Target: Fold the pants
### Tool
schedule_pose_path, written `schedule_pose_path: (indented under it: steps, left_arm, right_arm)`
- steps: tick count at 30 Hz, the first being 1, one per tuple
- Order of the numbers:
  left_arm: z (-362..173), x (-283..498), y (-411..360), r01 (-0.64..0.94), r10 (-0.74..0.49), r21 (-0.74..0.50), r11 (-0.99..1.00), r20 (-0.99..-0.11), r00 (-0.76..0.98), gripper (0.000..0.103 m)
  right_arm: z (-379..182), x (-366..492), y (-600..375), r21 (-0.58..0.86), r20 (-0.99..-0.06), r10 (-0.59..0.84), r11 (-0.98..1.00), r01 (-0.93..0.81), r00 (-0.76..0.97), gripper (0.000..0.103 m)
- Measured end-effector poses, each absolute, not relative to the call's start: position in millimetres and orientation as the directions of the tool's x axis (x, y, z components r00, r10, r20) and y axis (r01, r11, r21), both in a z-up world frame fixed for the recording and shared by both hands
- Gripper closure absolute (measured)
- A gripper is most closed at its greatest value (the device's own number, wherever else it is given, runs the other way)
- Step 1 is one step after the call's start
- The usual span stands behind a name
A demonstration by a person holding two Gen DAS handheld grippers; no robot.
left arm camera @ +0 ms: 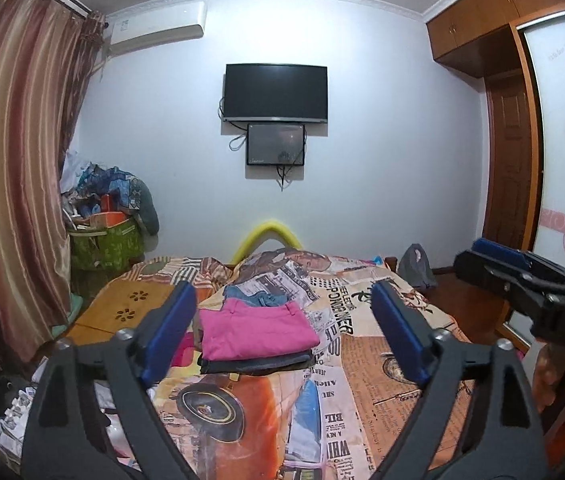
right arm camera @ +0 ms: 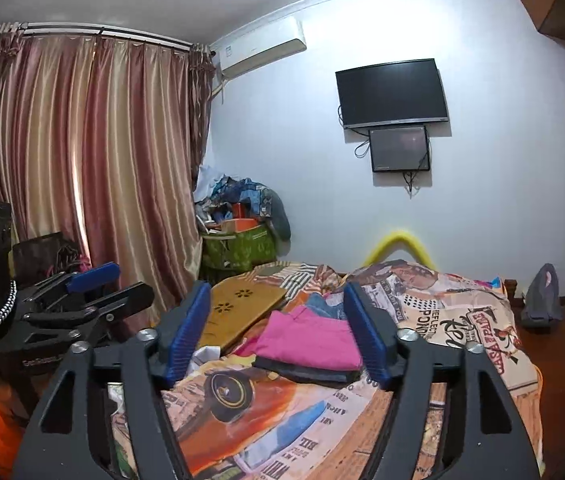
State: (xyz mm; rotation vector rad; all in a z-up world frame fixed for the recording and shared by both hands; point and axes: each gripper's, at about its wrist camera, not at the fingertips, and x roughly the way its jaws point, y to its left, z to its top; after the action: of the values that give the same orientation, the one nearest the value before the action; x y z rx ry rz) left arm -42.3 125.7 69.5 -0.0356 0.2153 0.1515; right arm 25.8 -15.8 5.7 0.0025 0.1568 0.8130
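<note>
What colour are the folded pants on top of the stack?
Bright pink pants, lying on a dark grey folded pair; clearest in the left wrist view.

Bed [left arm camera: 382, 392]: fills the foreground, running back toward the far wall.
Folded pants [left arm camera: 256, 330]: on the bed, topmost of a stack, over another folded garment [left arm camera: 258, 364].
Denim piece [left arm camera: 256, 298]: on the bed, just behind the stack (partly hidden by it).
Board [left arm camera: 122, 308]: on the bed, left of the stack.
Left gripper [left arm camera: 284, 332]: above the bed, in front of the stack, fingers wide apart.
Right gripper [right arm camera: 280, 334]: to the right of the left gripper, fingers spread either side of the stack in its own view.
Television [left arm camera: 275, 93]: on the far wall, a smaller screen [left arm camera: 275, 145] directly beneath.
Air conditioner [left arm camera: 158, 24]: high on the wall, left of the television.
Curtain [left arm camera: 14, 168]: far left.
Basket [left arm camera: 102, 246]: between curtain and bed.
Wardrobe [left arm camera: 506, 92]: right.
</note>
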Motion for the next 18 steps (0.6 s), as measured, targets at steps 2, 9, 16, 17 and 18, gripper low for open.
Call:
schedule_pose_path:
  steps: [2,9,16,17,18]
  left_arm:
    - [69,-46,125,-0.174,0.166,-0.017,0.985,-0.202,0.965,0.0]
    - [63,-48,126,-0.185,0.178,-0.014,0.983,-0.203,0.963,0.0]
    - [59,-46,125,-0.188,0.179,-0.023,0.982,-0.211,0.961,0.0]
    - [59,-46,125,-0.189,0.18,-0.025,0.982,-0.212,0.961,0.0]
    - [59,-45,126,-0.191,0.181,-0.027,0.981,-0.214,0.96,0.0]
  right_arm:
    - [4,26,-16,0.064,-0.135,0.721,0.691,-0.72,0.68,0.023]
    - [2,18,-21,0.064,-0.132,0.693,0.719,-0.692,0.709,0.004]
    - [-2,15,-23,0.05,-0.118,0.673,0.738,-0.673,0.73,0.001]
    - [-1,15,-23,0.051,-0.12,0.673,0.738,-0.672,0.73,0.001]
    - [-2,16,-22,0.054,-0.124,0.675,0.737,-0.674,0.728,0.001]
